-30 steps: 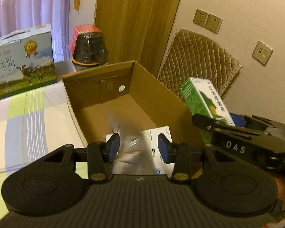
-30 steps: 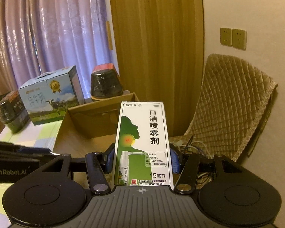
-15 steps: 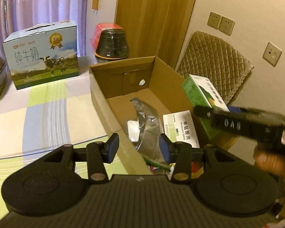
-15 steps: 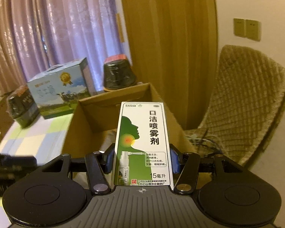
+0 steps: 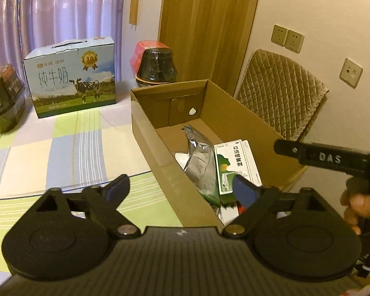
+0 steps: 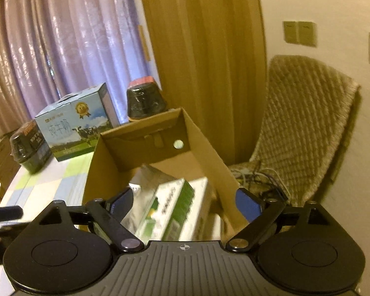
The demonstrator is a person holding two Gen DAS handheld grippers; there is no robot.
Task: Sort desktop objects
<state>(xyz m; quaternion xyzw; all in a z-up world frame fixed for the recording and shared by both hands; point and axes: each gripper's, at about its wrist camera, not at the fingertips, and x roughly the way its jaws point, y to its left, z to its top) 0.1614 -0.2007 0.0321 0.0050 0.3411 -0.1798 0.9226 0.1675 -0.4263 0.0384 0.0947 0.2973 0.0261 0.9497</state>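
Both the left gripper (image 5: 182, 187) and right gripper (image 6: 185, 201) gape wide, empty. The spray box (image 5: 235, 165), seemingly loose atop clutter at the cardboard box's (image 5: 160, 148) five o'clock end, may slide.

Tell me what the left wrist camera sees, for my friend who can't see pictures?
An open cardboard box on a checked tablecloth holds a green-and-white spray carton and a silver pouch. The left gripper hovers near it, jaws open and empty.
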